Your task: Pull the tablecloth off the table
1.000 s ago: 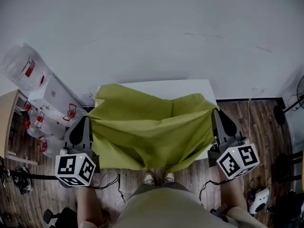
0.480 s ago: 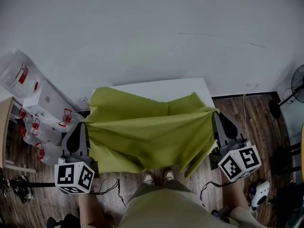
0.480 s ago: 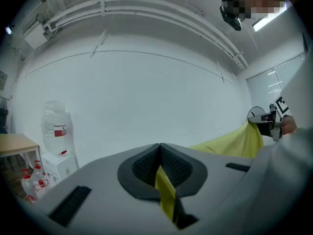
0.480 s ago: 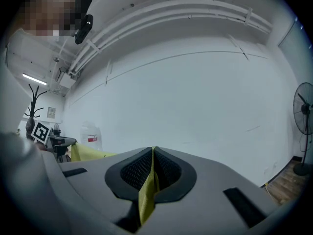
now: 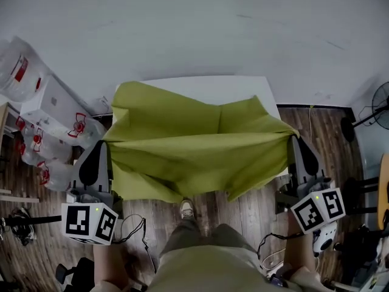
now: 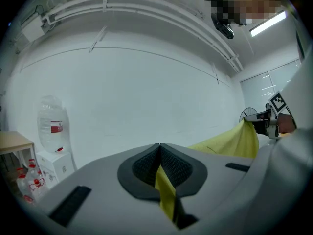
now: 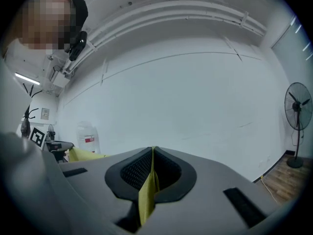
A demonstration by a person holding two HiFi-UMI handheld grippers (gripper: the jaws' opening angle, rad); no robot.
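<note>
Left gripper (image 5: 102, 148) at 9 o'clock and right gripper (image 5: 296, 140) at 3 o'clock each pinch fully closed on a cloth (image 5: 194, 145) corner; the cloth partly covers the table (image 5: 206, 85).

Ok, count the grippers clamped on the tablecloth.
2. The left gripper pinches the tablecloth at its left corner, the right gripper at its right corner; none hidden.

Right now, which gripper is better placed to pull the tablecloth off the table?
Neither: left gripper and right gripper each have jaws shut on the tablecloth, so probably pull together.
</note>
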